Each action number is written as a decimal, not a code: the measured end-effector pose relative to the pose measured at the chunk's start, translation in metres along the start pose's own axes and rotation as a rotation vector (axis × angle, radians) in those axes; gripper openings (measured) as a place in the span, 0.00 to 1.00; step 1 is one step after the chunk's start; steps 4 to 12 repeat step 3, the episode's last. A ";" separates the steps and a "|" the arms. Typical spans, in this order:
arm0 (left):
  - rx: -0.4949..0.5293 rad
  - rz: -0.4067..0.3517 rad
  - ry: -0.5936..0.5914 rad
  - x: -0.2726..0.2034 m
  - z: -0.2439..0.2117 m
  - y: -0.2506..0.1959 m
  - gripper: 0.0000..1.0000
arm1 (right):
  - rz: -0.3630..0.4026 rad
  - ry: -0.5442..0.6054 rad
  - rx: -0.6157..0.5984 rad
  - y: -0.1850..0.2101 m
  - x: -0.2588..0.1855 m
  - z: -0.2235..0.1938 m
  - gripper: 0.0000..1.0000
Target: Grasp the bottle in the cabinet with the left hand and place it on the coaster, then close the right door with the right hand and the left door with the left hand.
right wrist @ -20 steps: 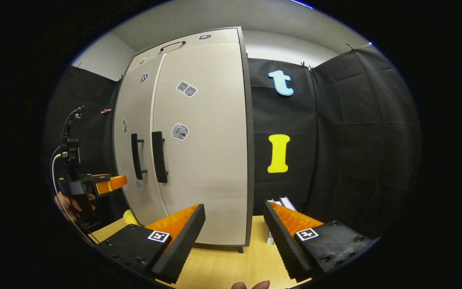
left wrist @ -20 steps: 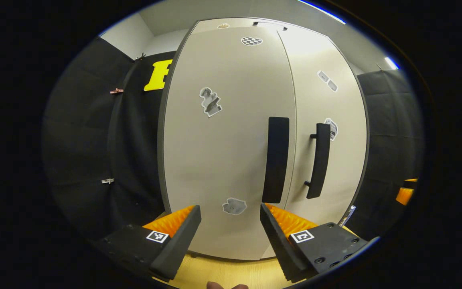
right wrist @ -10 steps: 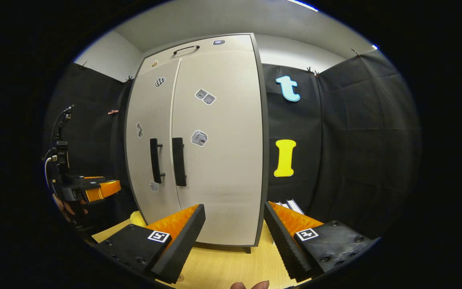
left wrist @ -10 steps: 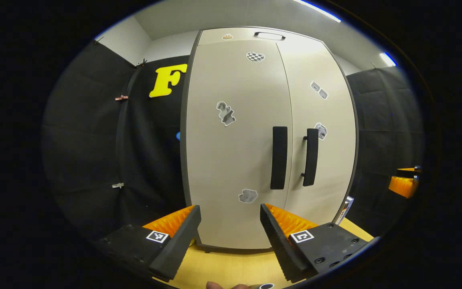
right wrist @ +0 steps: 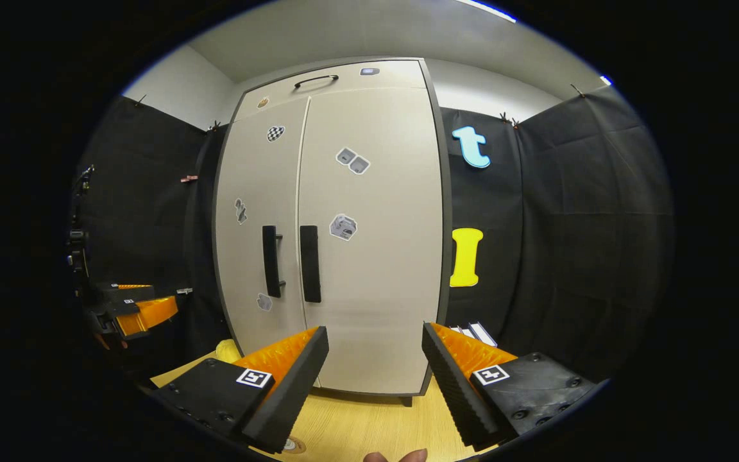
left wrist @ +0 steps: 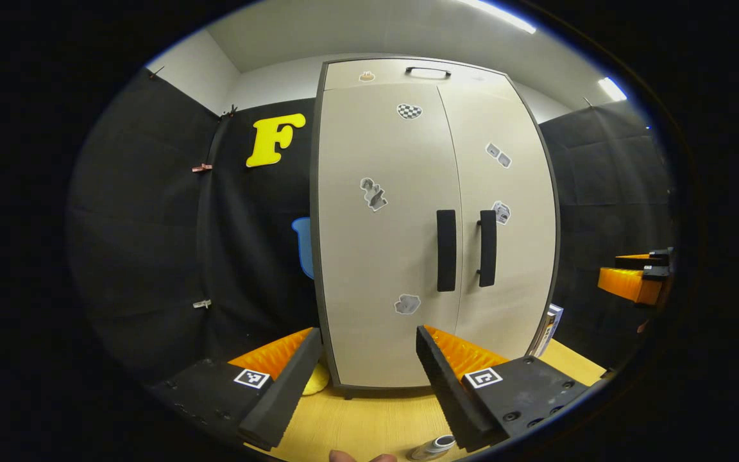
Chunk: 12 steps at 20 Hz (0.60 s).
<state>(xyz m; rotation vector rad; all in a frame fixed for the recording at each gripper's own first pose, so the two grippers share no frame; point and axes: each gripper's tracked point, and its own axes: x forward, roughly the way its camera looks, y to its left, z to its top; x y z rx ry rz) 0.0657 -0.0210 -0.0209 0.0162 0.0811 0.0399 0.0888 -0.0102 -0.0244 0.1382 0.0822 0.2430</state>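
The pale cabinet (left wrist: 408, 256) (right wrist: 356, 269) stands on the wooden table with both doors shut, the black handles (left wrist: 446, 250) (right wrist: 309, 263) side by side at the middle seam. My left gripper (left wrist: 369, 378) is open and holds nothing, some way back from the left door. My right gripper (right wrist: 376, 378) is open too, facing the right door from a distance. A silver bottle top (left wrist: 437, 444) peeks in at the bottom edge of the left gripper view. A round coaster edge (right wrist: 292, 444) lies low on the table in the right gripper view.
A yellow object (left wrist: 315, 382) (right wrist: 227, 350) lies on the table (left wrist: 369, 423) by the cabinet's left foot. Books (left wrist: 550, 327) (right wrist: 472, 333) lean at the cabinet's right side. The other gripper shows at each view's edge (left wrist: 632, 282) (right wrist: 135, 311).
Both grippers have drawn back from the cabinet, which looks smaller now. The bottle top has come into the bottom of the left gripper view.
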 end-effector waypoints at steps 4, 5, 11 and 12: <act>-0.010 0.001 0.002 -0.011 -0.001 0.004 0.95 | 0.011 -0.004 -0.002 0.012 -0.002 0.002 0.98; -0.010 0.001 0.002 -0.011 -0.001 0.004 0.95 | 0.011 -0.004 -0.002 0.012 -0.002 0.002 0.98; -0.010 0.001 0.002 -0.011 -0.001 0.004 0.95 | 0.011 -0.004 -0.002 0.012 -0.002 0.002 0.98; -0.010 0.001 0.002 -0.011 -0.001 0.004 0.95 | 0.011 -0.004 -0.002 0.012 -0.002 0.002 0.98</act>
